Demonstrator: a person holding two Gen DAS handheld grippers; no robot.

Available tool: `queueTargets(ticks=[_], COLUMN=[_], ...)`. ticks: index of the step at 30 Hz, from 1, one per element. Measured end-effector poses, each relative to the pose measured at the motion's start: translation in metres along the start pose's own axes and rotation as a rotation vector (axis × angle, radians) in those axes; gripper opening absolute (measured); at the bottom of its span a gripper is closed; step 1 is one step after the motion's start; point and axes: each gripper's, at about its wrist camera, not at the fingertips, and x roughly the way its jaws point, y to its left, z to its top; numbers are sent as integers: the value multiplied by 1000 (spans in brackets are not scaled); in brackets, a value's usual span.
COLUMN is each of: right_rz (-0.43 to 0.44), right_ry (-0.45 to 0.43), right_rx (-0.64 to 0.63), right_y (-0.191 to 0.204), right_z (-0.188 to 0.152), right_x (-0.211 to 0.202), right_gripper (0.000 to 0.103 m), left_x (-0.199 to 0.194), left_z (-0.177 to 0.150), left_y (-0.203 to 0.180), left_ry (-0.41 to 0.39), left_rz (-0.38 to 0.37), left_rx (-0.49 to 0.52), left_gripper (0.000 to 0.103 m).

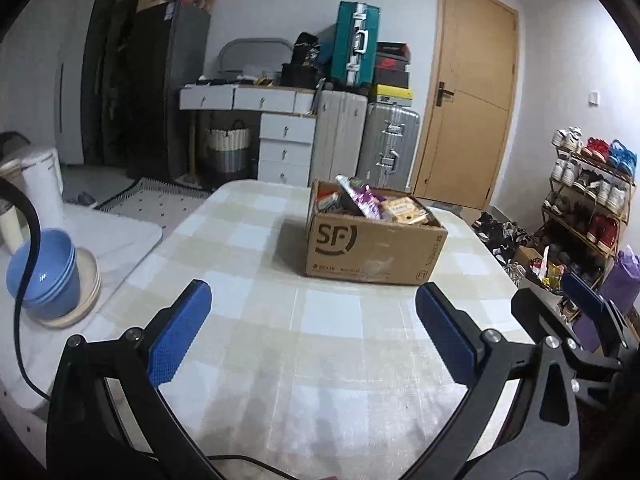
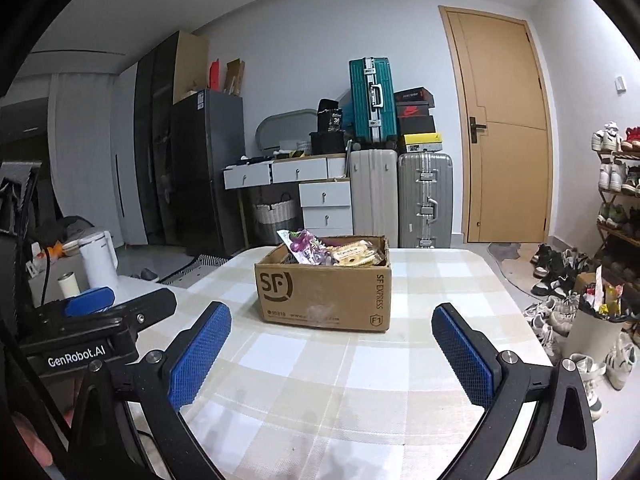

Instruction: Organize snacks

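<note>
A brown SF cardboard box (image 1: 372, 248) stands open on the checked tablecloth (image 1: 280, 340), filled with snack packets: a purple bag (image 1: 362, 198) and a yellow biscuit pack (image 1: 402, 208) stick out. The box also shows in the right wrist view (image 2: 324, 288), with the purple bag (image 2: 306, 246) and the biscuit pack (image 2: 356, 256). My left gripper (image 1: 312, 300) is open and empty, short of the box. My right gripper (image 2: 332, 320) is open and empty, also short of the box, and shows at the right in the left wrist view (image 1: 552, 304).
Stacked blue bowls (image 1: 48, 276) on a plate and a white kettle (image 1: 42, 184) sit on a counter to the left. Suitcases (image 2: 424, 196), a drawer desk (image 2: 304, 184) and a door (image 2: 504, 132) stand behind. A shoe rack (image 1: 588, 192) is at right.
</note>
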Motion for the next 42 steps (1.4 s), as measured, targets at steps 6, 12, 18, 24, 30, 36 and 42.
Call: queueTargets(ticks=[6, 12, 18, 24, 30, 36, 42], right_rz=[-4, -2, -3, -6, -7, -4, -3], right_ry=[3, 3, 2, 2, -1, 3, 3], right_rx=[16, 20, 20, 27, 32, 38, 37], right_y=[-3, -3, -2, -2, 0, 0, 0], right_z=[-1, -2, -2, -3, -3, -2, -1], right_x=[0, 0, -2, -3, -5, -5, -6], right_gripper=[102, 102, 102, 102, 102, 102, 102], left_x=[7, 13, 16, 19, 19, 19, 18], left_z=[9, 6, -2, -5, -7, -8, -9], left_y=[-4, -9, -8, -7, -6, -4, -5], left_ry=[-6, -3, -9, -8, -17, -23, -25], left_rz=[-9, -23, -20, -22, -22, -17, -13], left_rx=[17, 40, 40, 40, 48, 46, 49], left_gripper=[102, 102, 102, 102, 102, 102, 102])
